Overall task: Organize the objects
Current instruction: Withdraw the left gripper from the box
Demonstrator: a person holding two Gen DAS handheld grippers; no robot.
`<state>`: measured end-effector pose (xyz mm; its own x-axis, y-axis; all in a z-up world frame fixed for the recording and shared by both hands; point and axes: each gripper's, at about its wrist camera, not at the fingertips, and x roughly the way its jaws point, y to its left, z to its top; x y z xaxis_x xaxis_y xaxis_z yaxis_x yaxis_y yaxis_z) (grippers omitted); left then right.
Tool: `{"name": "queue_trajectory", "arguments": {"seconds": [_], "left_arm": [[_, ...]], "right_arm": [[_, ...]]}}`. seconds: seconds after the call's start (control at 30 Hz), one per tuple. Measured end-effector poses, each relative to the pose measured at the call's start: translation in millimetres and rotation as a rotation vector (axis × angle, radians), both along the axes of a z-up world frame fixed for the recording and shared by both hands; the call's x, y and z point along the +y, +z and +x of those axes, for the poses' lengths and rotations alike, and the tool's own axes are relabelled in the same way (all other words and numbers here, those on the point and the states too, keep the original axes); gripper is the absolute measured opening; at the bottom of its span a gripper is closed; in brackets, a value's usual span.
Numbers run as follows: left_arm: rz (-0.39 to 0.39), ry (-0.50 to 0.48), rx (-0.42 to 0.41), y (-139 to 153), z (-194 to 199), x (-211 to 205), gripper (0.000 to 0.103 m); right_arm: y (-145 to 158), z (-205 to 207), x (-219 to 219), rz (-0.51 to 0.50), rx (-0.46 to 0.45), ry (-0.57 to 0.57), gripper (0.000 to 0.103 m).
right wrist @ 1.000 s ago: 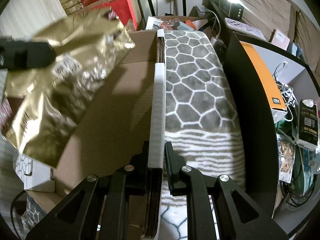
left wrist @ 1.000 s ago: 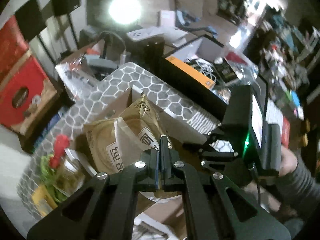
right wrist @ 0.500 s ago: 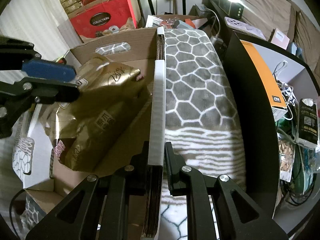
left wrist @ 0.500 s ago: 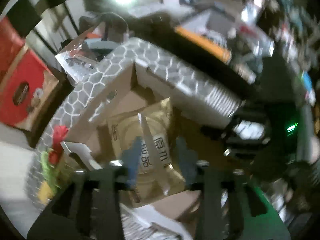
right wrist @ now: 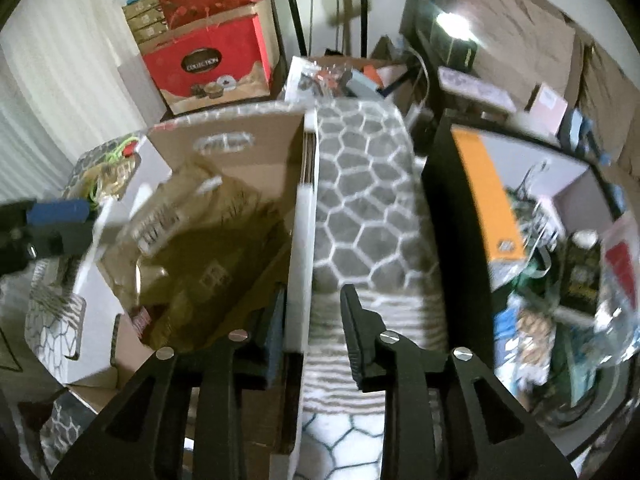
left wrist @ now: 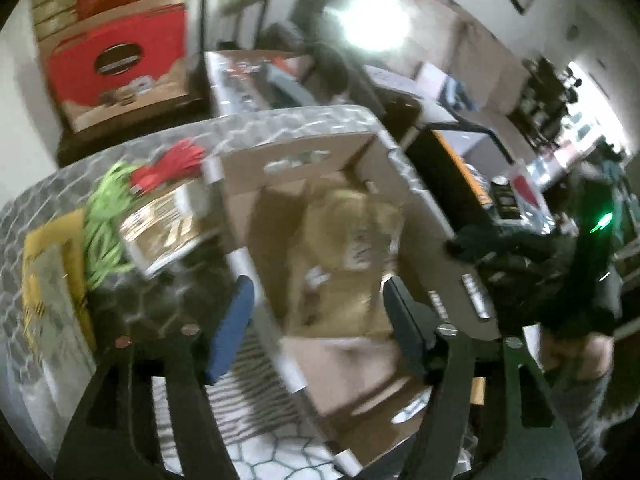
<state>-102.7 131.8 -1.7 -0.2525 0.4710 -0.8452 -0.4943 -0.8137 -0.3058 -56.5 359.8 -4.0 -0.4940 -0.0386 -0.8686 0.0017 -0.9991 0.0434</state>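
A gold foil bag point(left wrist: 352, 240) lies inside the open cardboard box point(left wrist: 304, 160); it also shows in the right wrist view point(right wrist: 200, 256). My left gripper point(left wrist: 316, 316) is open and empty above the box's near side. My right gripper point(right wrist: 310, 320) is open, its jaws standing on either side of the box's raised white-edged flap point(right wrist: 302, 240) without gripping it. The left gripper's blue pad point(right wrist: 60, 210) shows at the left edge of the right wrist view.
The box stands on a grey hexagon-patterned cloth point(right wrist: 360, 184). A packet with green and red ribbon point(left wrist: 152, 200) lies left of the box. Red gift boxes point(right wrist: 208, 60) stand behind. A black shelf with an orange box point(right wrist: 488, 208) is at the right.
My left gripper opened and let the gold bag drop into the box, then pulled back and left. My right gripper opened and let go of the box flap.
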Motion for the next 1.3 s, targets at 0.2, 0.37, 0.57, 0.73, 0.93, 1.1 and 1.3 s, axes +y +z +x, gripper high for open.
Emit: {"name": "queue_trajectory", "arguments": {"seconds": [0.2, 0.37, 0.57, 0.73, 0.93, 1.1, 1.3], "left_arm": [[0.031, 0.058, -0.048, -18.8, 1.2, -18.5, 0.068], [0.043, 0.06, -0.076, -28.0, 3.0, -18.4, 0.068], [0.039, 0.039, -0.09, -35.5, 9.7, -10.5, 0.066], [0.058, 0.042, -0.103, -39.6, 11.9, -9.8, 0.066], [0.077, 0.044, -0.112, -39.5, 12.6, -13.6, 0.066], [0.085, 0.034, -0.12, -40.2, 13.3, -13.2, 0.066], [0.085, 0.041, -0.116, -39.7, 13.3, -11.0, 0.066]], "right_arm": [[32.5, -27.4, -15.1, 0.069, 0.062, 0.071, 0.036], [28.6, -63.0, -41.8, 0.111, 0.032, 0.191, 0.036], [0.9, -92.6, -61.1, 0.189, -0.07, 0.283, 0.033], [-10.4, -106.4, -62.7, 0.184, -0.115, 0.31, 0.033], [-10.5, -112.2, -59.9, 0.115, -0.147, 0.362, 0.034], [-12.6, -99.7, -60.8, 0.137, -0.176, 0.407, 0.036], [-25.2, -106.8, -69.3, 0.162, -0.206, 0.398, 0.037]]}}
